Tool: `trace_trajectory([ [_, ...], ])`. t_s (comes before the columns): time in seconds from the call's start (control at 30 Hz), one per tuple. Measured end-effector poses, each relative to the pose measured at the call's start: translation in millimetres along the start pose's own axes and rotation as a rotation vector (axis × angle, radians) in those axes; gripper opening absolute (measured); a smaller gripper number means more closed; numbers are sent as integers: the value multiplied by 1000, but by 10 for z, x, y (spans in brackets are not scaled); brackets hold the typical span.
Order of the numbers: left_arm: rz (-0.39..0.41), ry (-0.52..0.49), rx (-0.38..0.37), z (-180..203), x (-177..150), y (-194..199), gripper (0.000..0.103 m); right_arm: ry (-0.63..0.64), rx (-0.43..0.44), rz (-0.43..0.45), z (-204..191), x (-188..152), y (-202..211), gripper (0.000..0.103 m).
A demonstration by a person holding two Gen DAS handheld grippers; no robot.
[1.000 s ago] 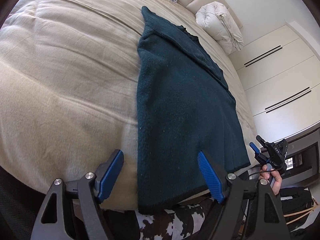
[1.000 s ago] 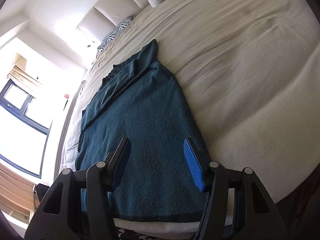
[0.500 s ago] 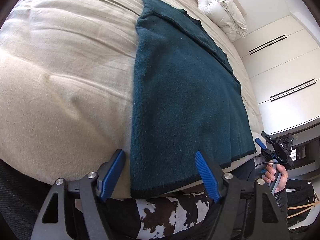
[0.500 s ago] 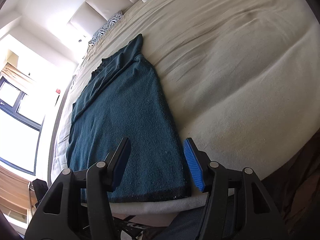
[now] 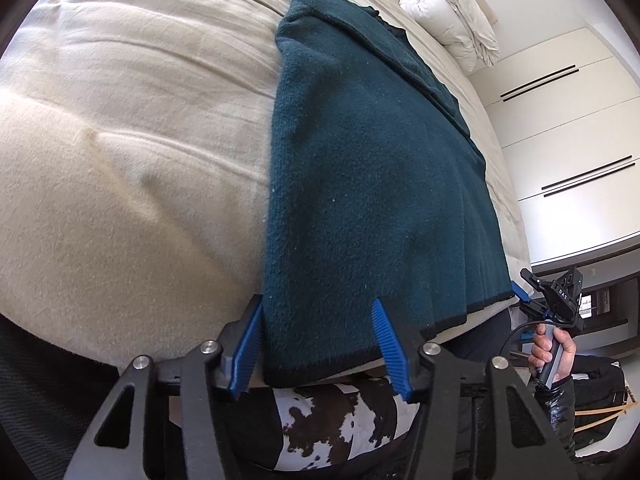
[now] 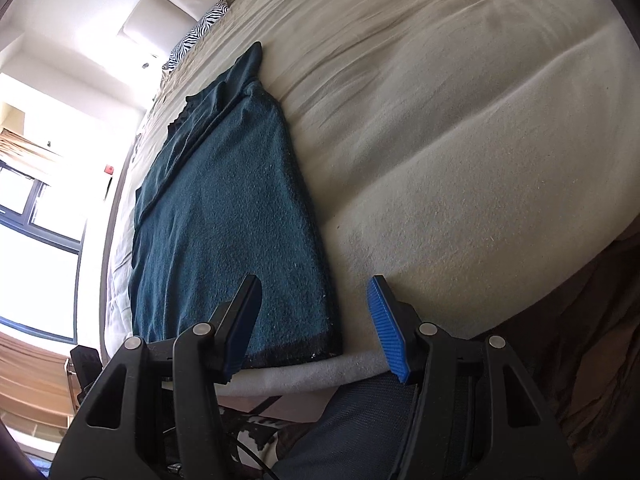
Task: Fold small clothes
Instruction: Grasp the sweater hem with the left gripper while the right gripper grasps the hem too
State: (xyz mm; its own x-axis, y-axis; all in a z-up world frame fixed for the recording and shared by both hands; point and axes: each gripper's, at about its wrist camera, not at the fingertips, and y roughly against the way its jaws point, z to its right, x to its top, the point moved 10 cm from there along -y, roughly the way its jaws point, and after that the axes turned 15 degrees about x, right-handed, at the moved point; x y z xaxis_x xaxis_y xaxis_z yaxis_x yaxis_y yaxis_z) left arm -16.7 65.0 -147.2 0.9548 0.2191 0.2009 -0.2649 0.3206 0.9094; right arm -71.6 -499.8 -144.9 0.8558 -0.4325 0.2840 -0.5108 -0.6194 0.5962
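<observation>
Since the earlier frames both hands have come in toward the near hem of the garment, and the left gripper [image 5: 320, 344] now straddles the hem's left corner where previously it stood wider and further off. Its fingers [image 5: 248, 344] are closing, with the corner of the cloth between them; the pads do not yet appear to press it flat, so no grip is confirmed.

The right gripper [image 6: 316, 328] stands with its fingers apart, unchanged in spread. Its left finger lies over the cloth, its right finger over bare bedding, so the right hem corner sits between them, not yet clamped.

The garment [image 5: 372, 168] is a dark teal knit, thick and fuzzy, with a darker band along the hem. It lies flat on the bed [image 5: 132, 152], long axis running straight away from both grippers toward the headboard, with a sleeve or flap already laid across its far part. The hem lies at the near bed edge.

The bed cover is cream, soft and lightly creased. A rolled white duvet [image 5: 452, 12] lies at the far end.

Judgement: each hand is nearest its own corner; the next move likely depends on both corners being secured before lifting the hem away toward the far end.
</observation>
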Motion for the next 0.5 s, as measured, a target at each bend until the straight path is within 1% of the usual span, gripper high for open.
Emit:
trace_trajectory([
  [0.1,-11,9,-12,-29,-20,9,50,-5,7,-7,12,-16,-26,55],
  [0.23,-14,3,-8,-38,-32,16,48,-5,12,-16,-2,-29,-46,55],
  [0.27,-16,1,-4,-44,-33,13,44,-4,12,-18,-8,-35,-47,55],
  [0.33,-23,2,4,-70,-42,5,27,-2,11,-23,-15,-52,-47,55],
  [0.4,-30,8,10,-112,-49,-8,16,0,13,-29,-16,-62,-39,55],
  [0.43,-32,12,9,-134,-50,-6,12,1,12,-31,-18,-66,-36,55],
  [0.5,-32,12,5,-153,-50,5,9,2,10,-37,-14,-65,-23,55],
])
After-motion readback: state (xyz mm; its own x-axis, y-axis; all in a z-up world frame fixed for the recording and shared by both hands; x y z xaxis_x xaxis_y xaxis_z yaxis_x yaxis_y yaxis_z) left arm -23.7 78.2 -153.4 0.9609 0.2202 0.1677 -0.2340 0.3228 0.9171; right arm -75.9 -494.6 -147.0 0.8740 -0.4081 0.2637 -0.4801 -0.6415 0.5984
